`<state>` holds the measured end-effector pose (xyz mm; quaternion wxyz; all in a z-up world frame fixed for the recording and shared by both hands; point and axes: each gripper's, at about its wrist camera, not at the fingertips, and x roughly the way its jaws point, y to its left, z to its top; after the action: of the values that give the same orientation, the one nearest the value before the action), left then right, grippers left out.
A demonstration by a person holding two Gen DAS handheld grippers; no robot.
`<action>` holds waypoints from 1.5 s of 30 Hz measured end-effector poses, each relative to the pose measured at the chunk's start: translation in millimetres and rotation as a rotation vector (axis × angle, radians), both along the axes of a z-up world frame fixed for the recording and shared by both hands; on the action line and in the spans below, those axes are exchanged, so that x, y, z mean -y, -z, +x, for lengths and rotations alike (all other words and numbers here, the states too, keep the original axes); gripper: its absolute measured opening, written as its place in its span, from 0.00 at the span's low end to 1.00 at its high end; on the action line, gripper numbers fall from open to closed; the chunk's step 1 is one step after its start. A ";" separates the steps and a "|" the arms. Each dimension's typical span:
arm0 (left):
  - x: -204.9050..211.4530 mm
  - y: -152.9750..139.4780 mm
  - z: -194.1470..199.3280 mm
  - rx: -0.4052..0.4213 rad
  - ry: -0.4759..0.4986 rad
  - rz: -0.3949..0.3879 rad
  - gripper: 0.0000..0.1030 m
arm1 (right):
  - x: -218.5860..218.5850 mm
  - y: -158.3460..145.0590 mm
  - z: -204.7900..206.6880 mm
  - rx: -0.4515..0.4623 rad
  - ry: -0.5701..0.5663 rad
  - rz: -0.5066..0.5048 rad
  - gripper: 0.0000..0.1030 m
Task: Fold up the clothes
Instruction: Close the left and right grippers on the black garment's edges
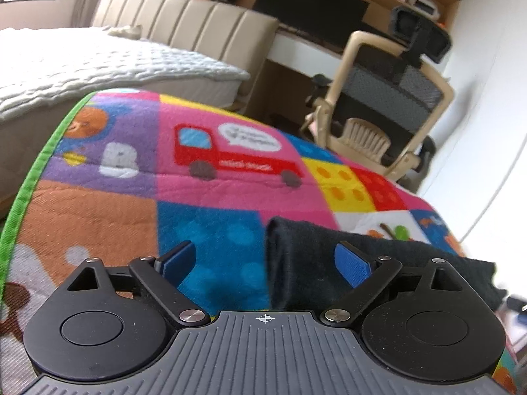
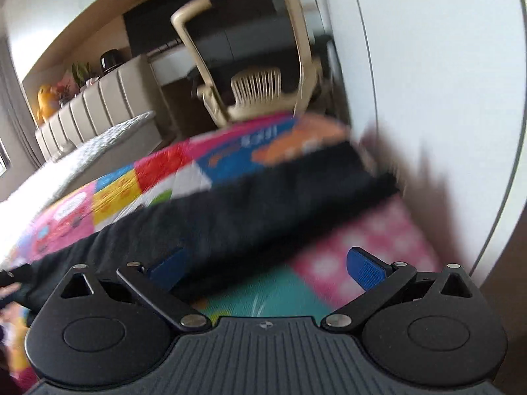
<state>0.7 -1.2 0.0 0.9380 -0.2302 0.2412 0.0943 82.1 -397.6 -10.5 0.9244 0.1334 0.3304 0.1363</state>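
Black cloth, a dark garment (image 1: 329,256) folded into a long band, lies across the bright patchwork play mat (image 1: 214,171) with its folded end just ahead of the left gripper (image 1: 266,261), whose blue-padded fingers (image 1: 350,263) stand wide apart with nothing between them. From the right gripper (image 2: 266,263) (its view is badly blurred) the same garment (image 2: 257,204) stretches across the mat (image 2: 362,240) just in front of wide-spread fingers (image 2: 365,268) that grip nothing. A beige office chair (image 1: 378,98) stands beyond the mat, beside a bed (image 1: 98,62) with a white quilted cover.
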 end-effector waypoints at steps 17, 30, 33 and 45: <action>11.9 -1.1 9.8 -0.144 0.035 0.076 0.39 | 0.1 8.6 -14.8 -0.008 -0.068 0.097 1.00; -36.7 -16.8 -13.0 -0.101 -0.048 0.077 0.74 | 14.1 -13.9 19.4 0.066 0.014 0.006 0.86; -27.0 -13.2 -4.7 -0.116 -0.028 0.090 0.86 | 8.8 -6.2 41.8 0.033 0.022 0.026 0.82; -34.1 -2.9 -3.5 -0.178 -0.006 0.095 0.48 | 8.5 -5.5 33.5 0.028 -0.036 -0.009 0.14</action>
<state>-2.8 32.9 2.8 0.9225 -0.1770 0.3180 0.1286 115.6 -406.1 -5.0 0.9269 0.1213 0.3205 0.1531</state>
